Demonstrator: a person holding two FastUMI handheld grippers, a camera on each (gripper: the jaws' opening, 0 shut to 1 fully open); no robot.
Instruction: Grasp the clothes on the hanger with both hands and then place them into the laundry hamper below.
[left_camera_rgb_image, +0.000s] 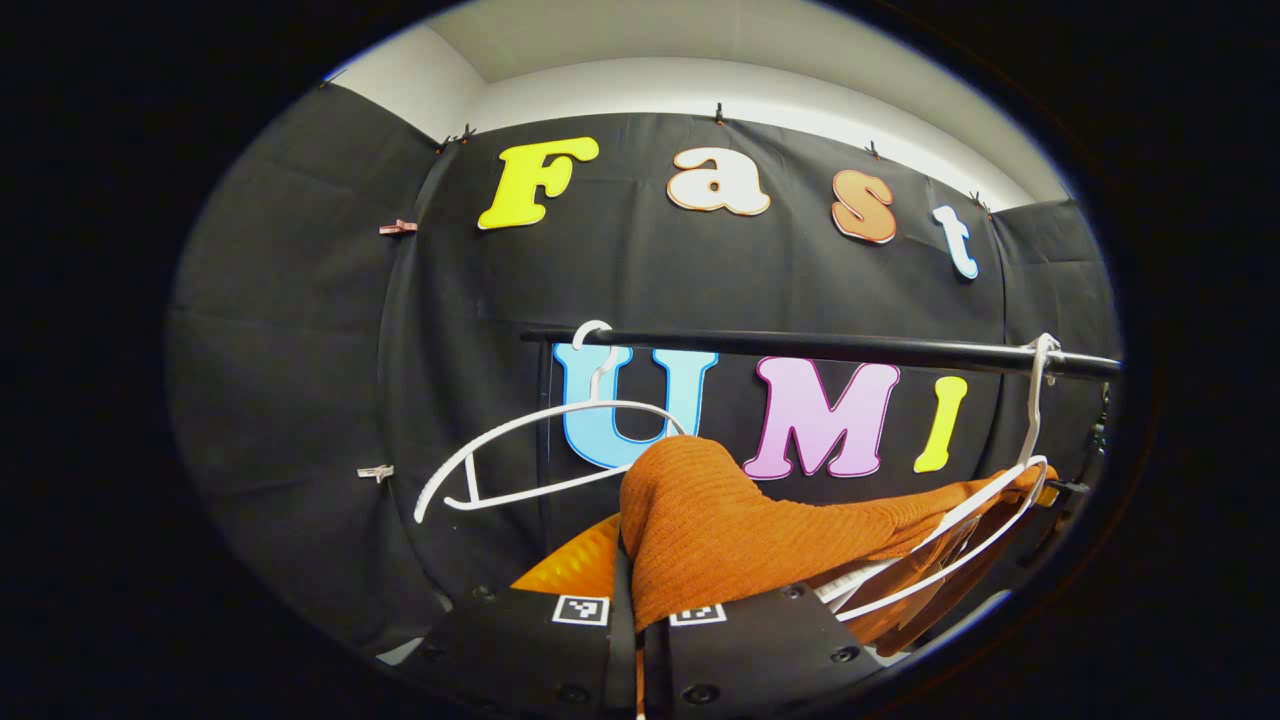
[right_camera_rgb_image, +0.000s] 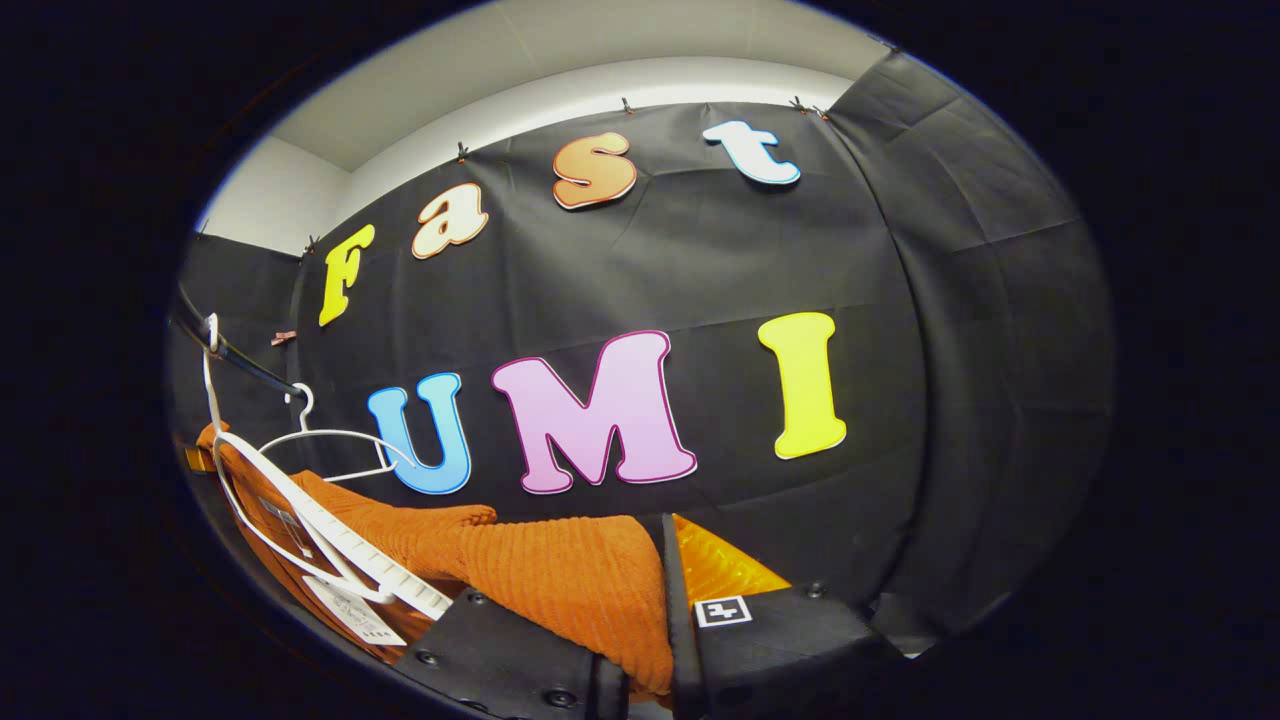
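Observation:
An orange knit garment stretches from my left gripper to a white hanger at the right end of the black rod. The left gripper's jaws stand nearly together with the knit pinched between them. In the right gripper view the same garment runs from the white hanger at the left into my right gripper. It is shut on the cloth, which drapes over its left finger. The garment's collar still hangs on the hanger.
A second white hanger hangs bare on the rod to the left of the garment, seen as a bare hanger in the right gripper view. The rod runs close in front of the black cloth wall.

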